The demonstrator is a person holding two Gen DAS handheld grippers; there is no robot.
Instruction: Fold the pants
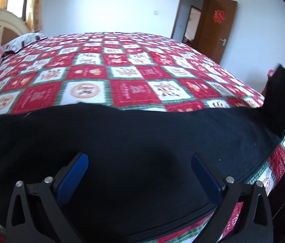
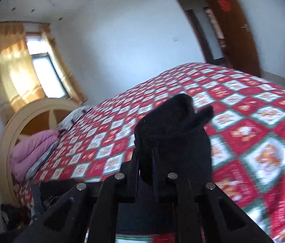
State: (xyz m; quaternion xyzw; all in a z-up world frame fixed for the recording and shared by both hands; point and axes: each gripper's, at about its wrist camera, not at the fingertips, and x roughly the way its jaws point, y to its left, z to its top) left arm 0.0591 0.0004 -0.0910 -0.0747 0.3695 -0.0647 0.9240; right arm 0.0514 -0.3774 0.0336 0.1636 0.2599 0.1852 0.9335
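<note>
Left wrist view: my left gripper [image 1: 139, 169] hovers with fingers spread above black pants [image 1: 122, 141] along the bed [image 1: 134, 70]'s near edge. My right gripper [image 2: 162, 147] pinches a lifted end. Likely mid-fold; next, carry it over.

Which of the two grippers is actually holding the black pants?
The right gripper: it is shut on a bunch of the black pants. The left gripper is open over the cloth, empty.
</note>
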